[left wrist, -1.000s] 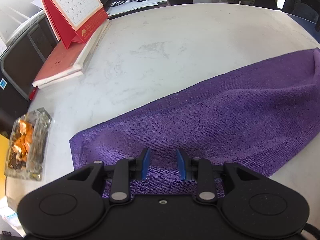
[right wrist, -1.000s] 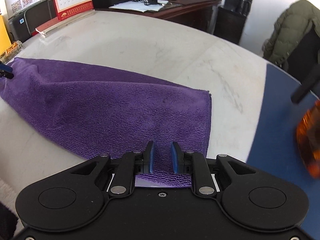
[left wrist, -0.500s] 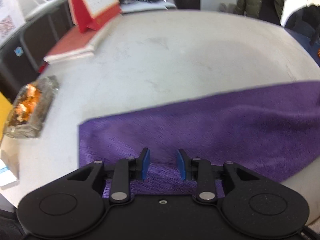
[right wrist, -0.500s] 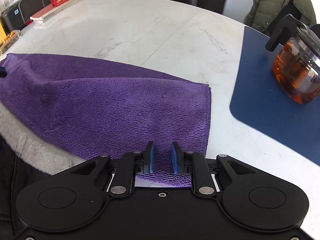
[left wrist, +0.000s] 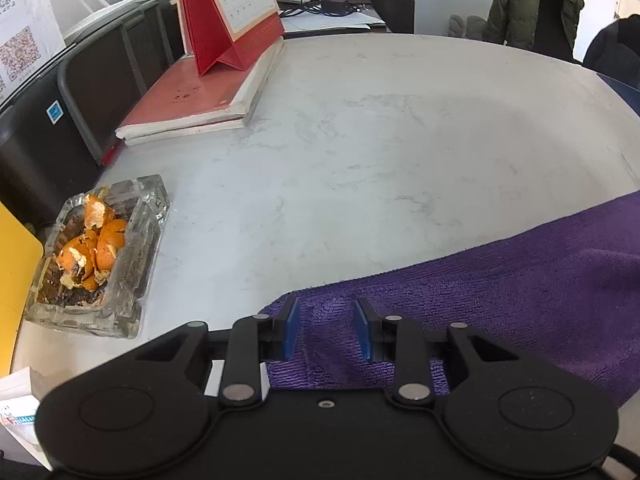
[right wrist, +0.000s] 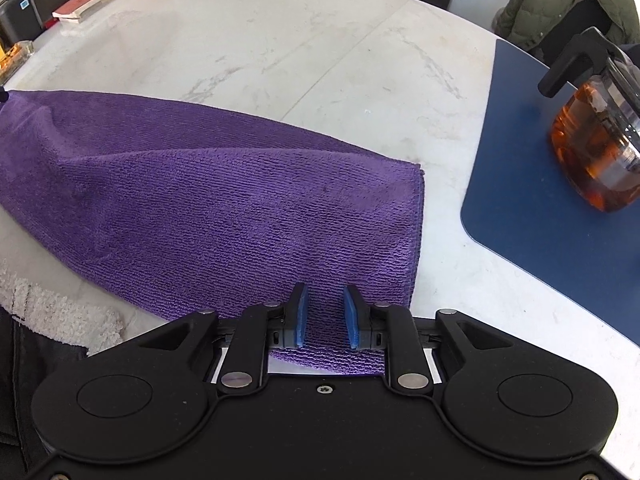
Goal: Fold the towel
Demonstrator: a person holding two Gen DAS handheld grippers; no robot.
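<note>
A purple microfibre towel (right wrist: 224,200) lies as a long band on the round white marbled table (left wrist: 380,128), near the table's front edge, with its near side drooping over that edge. Its ridged surface is smooth and the right end shows a neat hemmed border. Whether the band is a single layer or already doubled lengthwise the pictures do not settle: the same look would fit a cloth spread for a lengthwise fold or one halved and waiting for a crosswise fold.

The towel's long axis runs side to side along the table's front edge, from the left end near the square glass ashtray holding orange peel (left wrist: 96,256) to the right end pointing toward the dark blue mat (right wrist: 540,200) that carries the glass teapot of amber tea (right wrist: 596,136). The short ends face left and right; the far long edge faces the red desk calendar (left wrist: 228,12) on its red-covered book (left wrist: 192,96).

The left gripper (left wrist: 326,330) sits at the towel's left near corner, blue pads parted with cloth between them, not clamped. The right gripper (right wrist: 324,318) sits at the right near corner, pads also apart with a strip of cloth in the gap, loose rather than pinching. A fluffy white cuff (right wrist: 56,312) shows left of the right gripper, by the table's front edge
</note>
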